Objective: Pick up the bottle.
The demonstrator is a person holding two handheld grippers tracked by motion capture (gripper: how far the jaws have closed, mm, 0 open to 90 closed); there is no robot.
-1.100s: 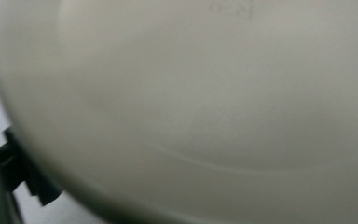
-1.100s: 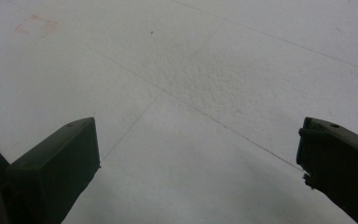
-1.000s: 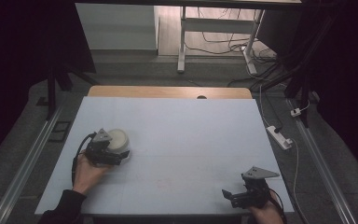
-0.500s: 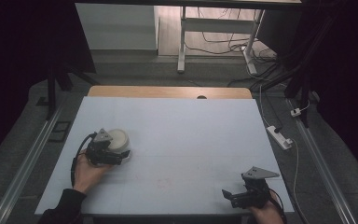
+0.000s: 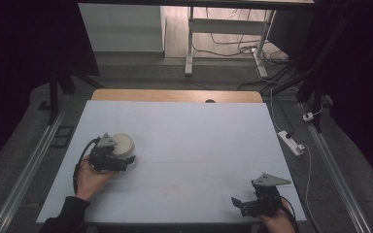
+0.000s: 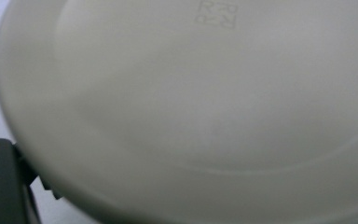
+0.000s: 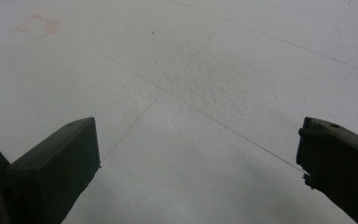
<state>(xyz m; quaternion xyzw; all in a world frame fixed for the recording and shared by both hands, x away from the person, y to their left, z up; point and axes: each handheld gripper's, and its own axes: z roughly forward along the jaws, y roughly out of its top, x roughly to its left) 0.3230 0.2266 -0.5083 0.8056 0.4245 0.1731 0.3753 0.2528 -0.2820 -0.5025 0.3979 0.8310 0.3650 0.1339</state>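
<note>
A white round dish (image 5: 123,142) lies on the left part of the pale table (image 5: 194,136). My left gripper (image 5: 126,158) is right up against its near side, held by a hand. In the left gripper view the dish (image 6: 191,116) is very close, with a small embossed mark on it. One black jaw stands far out at the dish's rim and the dish hides the other. My right gripper (image 5: 237,202) rests near the table's front right corner. Its jaws stand wide apart over bare table (image 7: 198,140).
A wooden strip (image 5: 175,95) runs along the table's far edge. A white power strip (image 5: 290,142) with its cable lies on the floor to the right. Metal rails (image 5: 26,170) run along both sides, and a stand with cables is beyond the table.
</note>
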